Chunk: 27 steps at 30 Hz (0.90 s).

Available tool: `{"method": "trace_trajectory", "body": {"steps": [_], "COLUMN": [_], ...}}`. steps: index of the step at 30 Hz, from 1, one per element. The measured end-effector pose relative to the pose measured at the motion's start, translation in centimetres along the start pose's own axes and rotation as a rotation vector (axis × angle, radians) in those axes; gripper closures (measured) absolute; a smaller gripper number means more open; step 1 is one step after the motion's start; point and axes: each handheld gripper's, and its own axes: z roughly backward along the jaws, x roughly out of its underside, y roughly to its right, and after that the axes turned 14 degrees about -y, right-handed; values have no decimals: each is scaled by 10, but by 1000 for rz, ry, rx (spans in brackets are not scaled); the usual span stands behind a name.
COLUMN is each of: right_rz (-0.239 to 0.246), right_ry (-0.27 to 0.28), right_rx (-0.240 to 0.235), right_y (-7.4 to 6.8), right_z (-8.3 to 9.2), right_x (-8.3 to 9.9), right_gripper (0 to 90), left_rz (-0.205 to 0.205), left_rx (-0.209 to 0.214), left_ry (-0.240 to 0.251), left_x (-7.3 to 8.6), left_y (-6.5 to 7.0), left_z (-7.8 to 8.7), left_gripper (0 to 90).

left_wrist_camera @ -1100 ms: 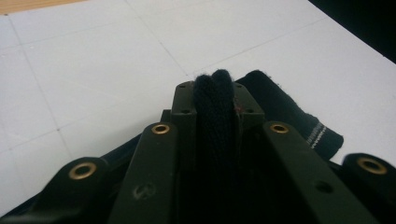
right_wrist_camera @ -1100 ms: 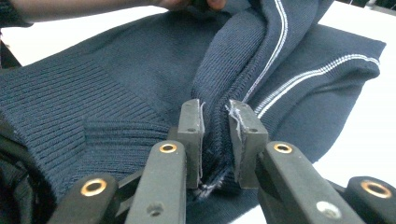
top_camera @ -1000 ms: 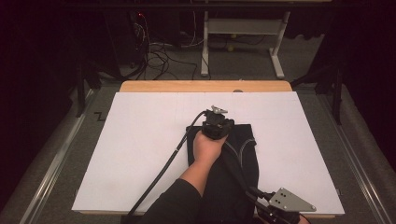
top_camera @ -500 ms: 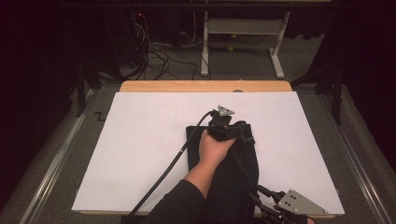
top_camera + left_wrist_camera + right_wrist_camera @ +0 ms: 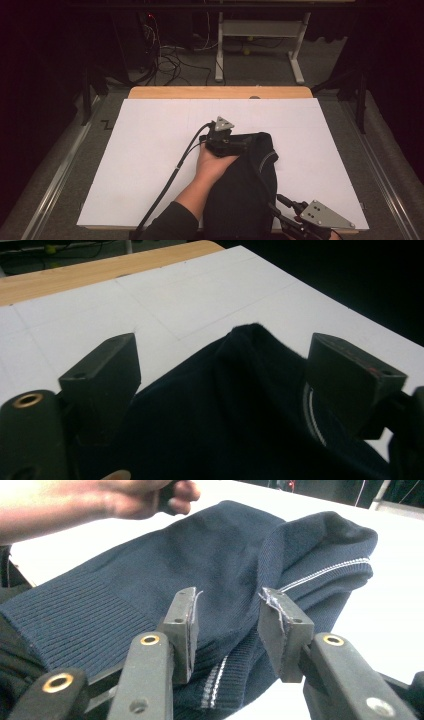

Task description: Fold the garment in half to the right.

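Note:
A dark navy knitted sweater (image 5: 245, 185) with a thin white stripe lies bunched on the white table (image 5: 150, 150), right of centre. My left gripper (image 5: 245, 144) rests at the sweater's far end, held in a hand. In the left gripper view its jaws stand wide open (image 5: 220, 347) with a raised fold of the sweater (image 5: 240, 405) between them. My right gripper (image 5: 280, 202) is at the near right edge. In the right gripper view it is open (image 5: 227, 597), its jaws just above the ribbed hem of the sweater (image 5: 220, 565).
A wooden strip (image 5: 220, 92) borders the table's far edge. Beyond it are a white desk frame (image 5: 260, 30) and floor cables (image 5: 170, 55). Metal rails (image 5: 60, 170) run along both sides. The left gripper's cable (image 5: 170, 180) trails to the near edge.
The left gripper has shifted slightly along the sweater's far end, and the cloth there has bunched up to the right. The right gripper has edged a little to the right.

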Motion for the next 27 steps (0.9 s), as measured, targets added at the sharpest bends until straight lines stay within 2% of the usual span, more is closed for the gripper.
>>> {"method": "trace_trajectory", "body": {"steps": [3,5,8,10,15,21,24,27], "right_rz": [1,2,6,8,18,30,28,37], "right_ry": [-5,-9,-9,-11,-15,-23,-28,-29], "right_rx": [2,-1,-3,-5,-13,-20,-26,-14], "right_y": [0,1,1,2,2,2,2,5], "right_z": [-2,-4,-6,-7,-13,-20,-24,-27], "right_x": [-1,-2,-3,-4,-8,-13,-16,-21], "right_gripper": [609,612,612,614,616,616,630,673], "left_rz": [-2,-10,-18,-1,29,69,69,72], "left_rx": [16,46,48,27,-16,-91,-127,-160], "left_ry": [4,10,20,26,32,25,0,-10], "left_x": [15,25,42,53,81,117,135,150], "left_y": [-8,-14,-22,-29,-48,-71,-80,-87], "left_z": [5,10,22,31,56,93,111,124], "left_gripper": [99,78,34,0,0,0,0,0]}}
